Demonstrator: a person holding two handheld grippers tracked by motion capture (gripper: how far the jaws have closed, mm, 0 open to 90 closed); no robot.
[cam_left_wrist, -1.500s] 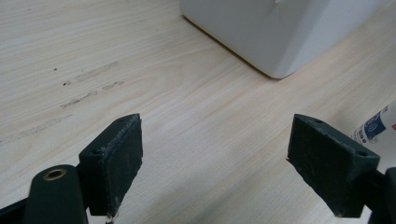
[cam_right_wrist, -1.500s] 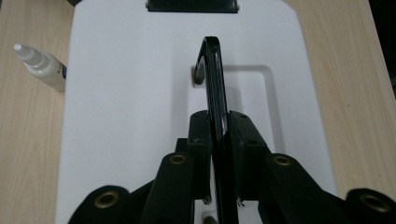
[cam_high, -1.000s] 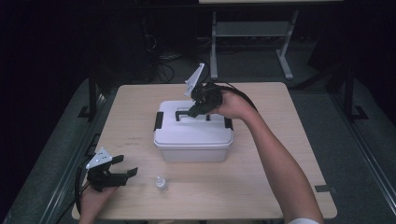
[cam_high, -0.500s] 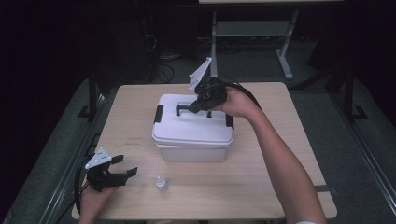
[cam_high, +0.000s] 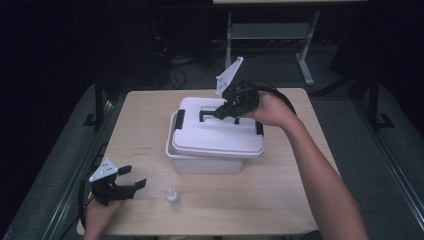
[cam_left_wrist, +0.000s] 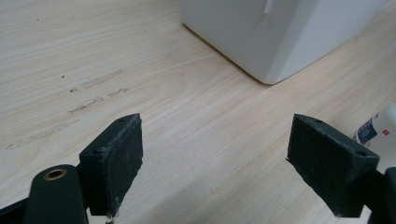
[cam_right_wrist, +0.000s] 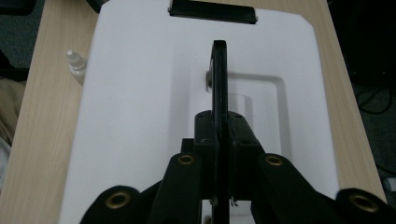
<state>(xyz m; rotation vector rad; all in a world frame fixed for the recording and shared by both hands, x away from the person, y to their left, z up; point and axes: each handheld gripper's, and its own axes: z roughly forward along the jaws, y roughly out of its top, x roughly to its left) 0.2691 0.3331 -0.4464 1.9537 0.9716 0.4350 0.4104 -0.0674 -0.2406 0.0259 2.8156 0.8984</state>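
White plastic is dominating the high view, where a lidded storage box (cam_high: 210, 155) is sitting mid-table on pale wood (cam_high: 280, 200). The right gripper (cam_high: 220, 113) is reaching over the lid (cam_high: 215, 137), its jaws clamped tight on the lid's black handle (cam_high: 206, 114), with the lid sitting askew on the box. The left gripper (cam_high: 134, 180) is resting at the near left corner of the table, jaws spread wide and holding nothing, with a small dropper bottle (cam_high: 172, 196) standing just beside it.

From the left gripper view, both black pads (cam_left_wrist: 116, 163) are standing far apart over bare wood, touching nothing; the box corner (cam_left_wrist: 275, 42) is lying ahead and the bottle (cam_left_wrist: 380, 133) is peeking in at the right edge.

From the right gripper view, the jaws are pressing together on the thin black handle (cam_right_wrist: 219, 79), which is standing edge-on above the white lid (cam_right_wrist: 140, 93); a black latch (cam_right_wrist: 212, 11) is showing at the far rim.
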